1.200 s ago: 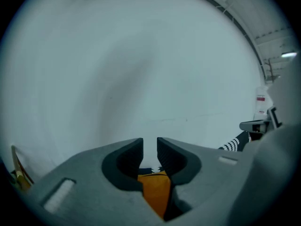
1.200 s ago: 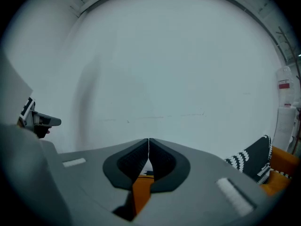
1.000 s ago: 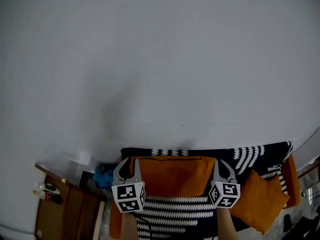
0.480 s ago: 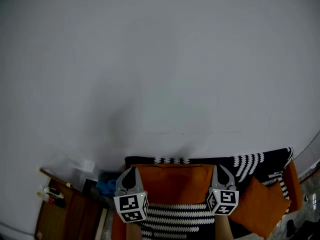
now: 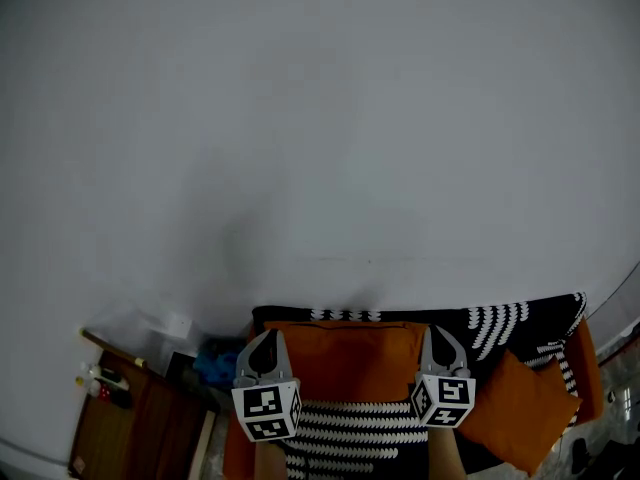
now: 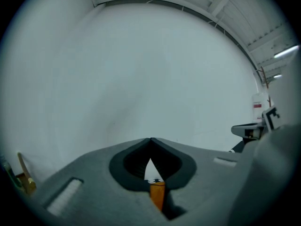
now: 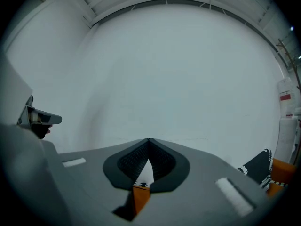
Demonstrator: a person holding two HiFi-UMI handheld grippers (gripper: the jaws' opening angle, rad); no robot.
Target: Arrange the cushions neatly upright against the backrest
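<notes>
The orange cushion [image 5: 350,356] stands up against the sofa back [image 5: 500,320]. The left tool [image 5: 263,336] is shut tight on its top left corner, and the right tool [image 5: 441,333] on its top right corner. A second cushion [image 5: 520,408] leans by the sofa back's right end.

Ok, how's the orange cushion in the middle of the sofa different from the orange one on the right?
The middle cushion is pinched near its top corners by the left hand-held gripper and right hand-held gripper; the right cushion is untouched. The middle cushion sits square, top edge level; the right cushion is tilted onto a corner. Both are plain orange.
</notes>
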